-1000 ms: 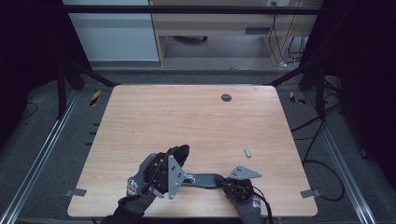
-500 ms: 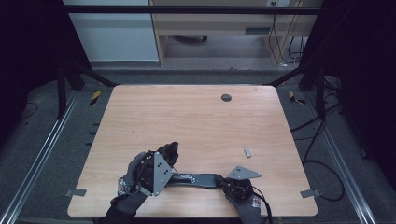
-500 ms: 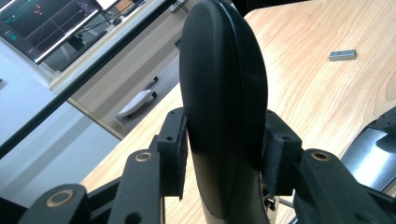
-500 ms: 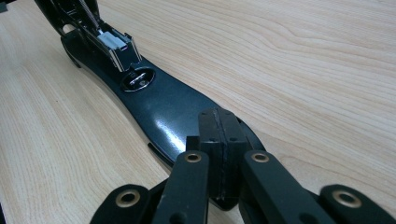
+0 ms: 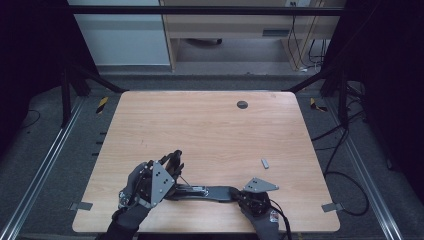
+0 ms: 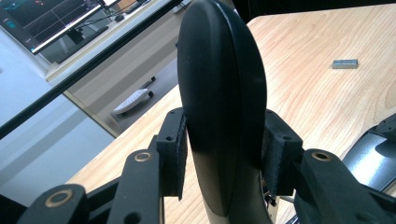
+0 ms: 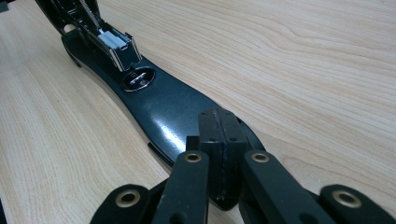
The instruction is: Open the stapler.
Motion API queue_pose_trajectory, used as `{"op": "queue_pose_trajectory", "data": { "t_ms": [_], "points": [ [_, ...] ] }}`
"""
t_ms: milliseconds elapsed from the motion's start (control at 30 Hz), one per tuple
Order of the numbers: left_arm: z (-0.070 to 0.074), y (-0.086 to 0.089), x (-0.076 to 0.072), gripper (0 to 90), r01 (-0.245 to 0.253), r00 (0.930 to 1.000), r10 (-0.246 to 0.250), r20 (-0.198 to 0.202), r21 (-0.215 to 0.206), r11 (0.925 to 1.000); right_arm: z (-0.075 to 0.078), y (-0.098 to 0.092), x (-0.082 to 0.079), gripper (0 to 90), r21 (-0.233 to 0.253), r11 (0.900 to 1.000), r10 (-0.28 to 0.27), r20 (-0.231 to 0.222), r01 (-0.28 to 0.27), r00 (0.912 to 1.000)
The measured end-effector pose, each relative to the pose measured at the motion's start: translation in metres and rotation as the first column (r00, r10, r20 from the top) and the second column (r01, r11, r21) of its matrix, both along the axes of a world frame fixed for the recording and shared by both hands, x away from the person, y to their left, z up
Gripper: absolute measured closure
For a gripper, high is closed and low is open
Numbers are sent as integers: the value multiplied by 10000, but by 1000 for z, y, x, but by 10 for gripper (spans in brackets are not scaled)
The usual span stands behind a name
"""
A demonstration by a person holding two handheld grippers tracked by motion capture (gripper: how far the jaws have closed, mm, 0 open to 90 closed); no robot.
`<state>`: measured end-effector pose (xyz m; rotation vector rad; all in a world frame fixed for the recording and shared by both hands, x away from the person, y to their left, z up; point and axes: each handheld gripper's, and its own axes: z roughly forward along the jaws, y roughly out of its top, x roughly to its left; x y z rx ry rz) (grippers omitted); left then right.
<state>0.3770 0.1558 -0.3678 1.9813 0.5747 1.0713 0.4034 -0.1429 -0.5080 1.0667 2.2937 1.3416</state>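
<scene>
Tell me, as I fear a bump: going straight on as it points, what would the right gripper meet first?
The right gripper, resting on the stapler base, would likely hit the raised metal staple magazine first, just past the round anvil.

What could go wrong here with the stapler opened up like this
The left gripper clamps the stapler's smooth, rounded top arm with small pads; it may slip and snap down.

The right gripper, jaws closed, only presses on the glossy base rather than gripping it, so the base may slide or lift.

The staple block lies loose on the table; a cable or sleeve could knock it away.
</scene>
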Motion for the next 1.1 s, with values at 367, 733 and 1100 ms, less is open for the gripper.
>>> {"op": "queue_pose_trajectory", "data": {
  "t_ms": [367,733,1100],
  "points": [
    [0,11,-1,565,-112,9999,111,-54,-366,9993,0,0,0,900,21,10000,30,-3,-30,10000],
    [1,22,-1,562,-202,9997,194,-123,-682,9975,0,1,0,900,19,10000,71,20,-71,10000],
    [1,27,-1,561,-256,9995,241,-194,-850,9960,0,1,0,900,4,10000,96,16,-96,10000]
  ]
}}
